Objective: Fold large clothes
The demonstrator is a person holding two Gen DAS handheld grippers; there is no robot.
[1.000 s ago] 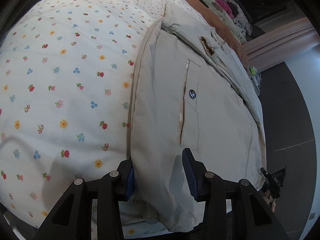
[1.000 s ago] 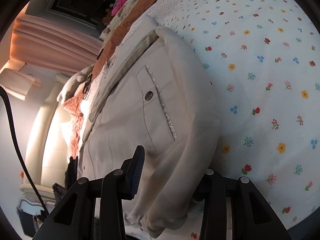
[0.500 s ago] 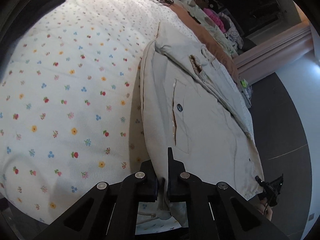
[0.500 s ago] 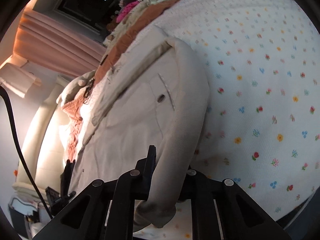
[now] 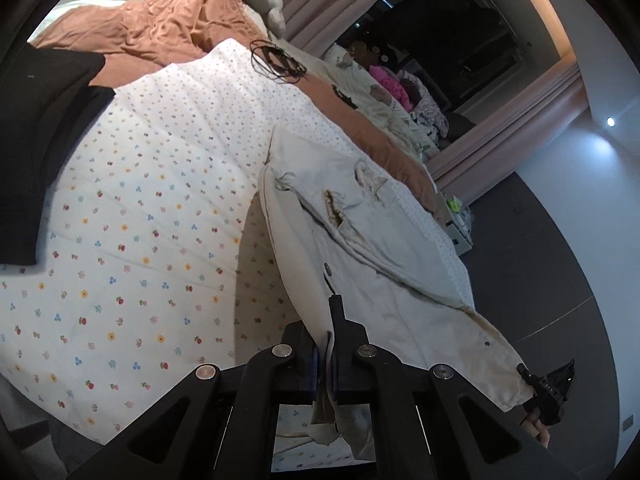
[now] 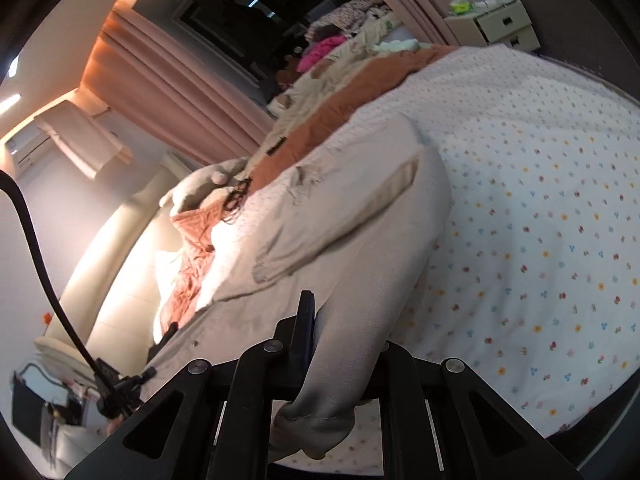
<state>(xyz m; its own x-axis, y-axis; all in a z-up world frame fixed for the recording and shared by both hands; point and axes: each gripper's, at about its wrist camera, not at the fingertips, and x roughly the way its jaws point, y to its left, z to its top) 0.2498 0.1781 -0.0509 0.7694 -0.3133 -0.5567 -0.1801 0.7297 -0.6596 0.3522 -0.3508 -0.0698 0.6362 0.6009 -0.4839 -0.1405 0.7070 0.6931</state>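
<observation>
Claws [image 5: 326, 344] [image 6: 340, 344] clamped on jacket [image 5: 372, 280]

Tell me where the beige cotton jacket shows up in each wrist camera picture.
Left wrist: the beige cotton jacket runs from centre to lower right, its hem pinched in the left gripper.
Right wrist: the jacket fills the centre and lower left, its edge clamped in the right gripper.
Shared landmark: the rust-orange blanket beyond the white floral bedsheet.

Bedroom: floral bedspread [image 5: 140, 220], curtains [image 6: 168, 80]
</observation>
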